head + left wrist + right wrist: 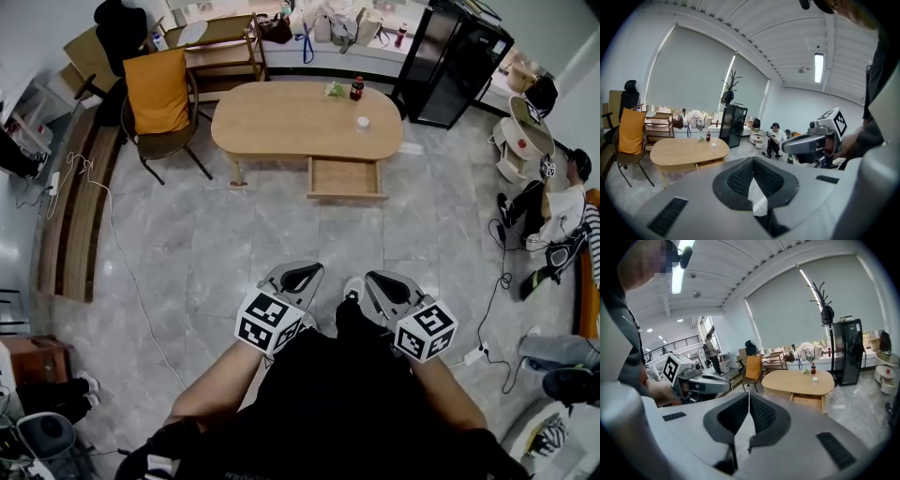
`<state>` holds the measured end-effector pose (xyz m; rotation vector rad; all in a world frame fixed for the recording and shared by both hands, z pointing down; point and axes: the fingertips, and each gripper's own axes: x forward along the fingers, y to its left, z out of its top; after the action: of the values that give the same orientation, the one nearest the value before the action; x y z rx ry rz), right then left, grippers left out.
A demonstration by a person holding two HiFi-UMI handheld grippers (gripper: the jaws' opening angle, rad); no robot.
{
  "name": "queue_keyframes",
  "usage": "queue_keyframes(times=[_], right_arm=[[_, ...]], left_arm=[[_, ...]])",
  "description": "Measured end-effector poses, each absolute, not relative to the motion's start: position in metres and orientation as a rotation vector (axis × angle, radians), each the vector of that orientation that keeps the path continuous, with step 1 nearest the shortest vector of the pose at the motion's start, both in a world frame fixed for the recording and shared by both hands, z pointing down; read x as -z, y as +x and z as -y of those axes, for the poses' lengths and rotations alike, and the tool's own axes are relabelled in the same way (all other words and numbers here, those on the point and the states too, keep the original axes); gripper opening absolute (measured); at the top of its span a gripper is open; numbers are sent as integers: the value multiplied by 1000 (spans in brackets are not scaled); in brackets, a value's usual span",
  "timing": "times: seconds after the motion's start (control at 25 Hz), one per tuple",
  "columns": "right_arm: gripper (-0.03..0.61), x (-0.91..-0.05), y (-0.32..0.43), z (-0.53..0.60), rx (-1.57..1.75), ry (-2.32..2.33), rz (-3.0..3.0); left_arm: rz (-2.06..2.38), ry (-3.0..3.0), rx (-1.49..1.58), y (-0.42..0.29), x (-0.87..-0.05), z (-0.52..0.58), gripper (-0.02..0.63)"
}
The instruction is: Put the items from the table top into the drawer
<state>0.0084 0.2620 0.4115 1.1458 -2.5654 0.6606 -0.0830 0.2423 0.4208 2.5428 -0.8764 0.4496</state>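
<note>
Far ahead stands an oval wooden table [291,122] with its drawer [345,178] pulled open at the front. On the top are a dark cola bottle [356,89], a small green item [335,89] and a white cup [363,123]. The same table [679,153] [799,384], bottle [708,136] [813,368] and cup [713,146] [815,379] appear small in both gripper views. My left gripper [302,270] [753,159] and right gripper [375,275] [748,394] are held side by side over the floor, well short of the table. Both are shut and hold nothing.
A chair with an orange cushion [157,94] stands left of the table and a black cabinet [455,61] right of it. A wooden shelf [220,42] is behind. A person [558,202] sits at the right edge. Cables [112,234] trail over the grey tiled floor.
</note>
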Motion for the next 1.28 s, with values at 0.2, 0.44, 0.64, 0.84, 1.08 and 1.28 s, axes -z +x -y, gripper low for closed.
queue_keyframes(times=[0.2, 0.44, 0.64, 0.84, 1.08, 1.28], right_arm=[[3, -417, 4, -243, -664, 1106, 2576], [3, -417, 8, -191, -675, 1086, 2617], [3, -399, 24, -129, -625, 1084, 2671], [3, -402, 53, -76, -642, 1069, 2677], [3, -414, 73, -31, -624, 1010, 2682], [3, -428, 80, -13, -698, 1013, 2683]], left_arm=[[906, 2492, -445, -88, -431, -226, 2], [942, 2487, -486, -85, -430, -191, 2], [990, 2503, -498, -74, -416, -134, 2], [1023, 2487, -520, -51, -415, -79, 2], [1050, 2459, -560, -29, -425, -36, 2], [1027, 2456, -599, -16, -429, -23, 2]])
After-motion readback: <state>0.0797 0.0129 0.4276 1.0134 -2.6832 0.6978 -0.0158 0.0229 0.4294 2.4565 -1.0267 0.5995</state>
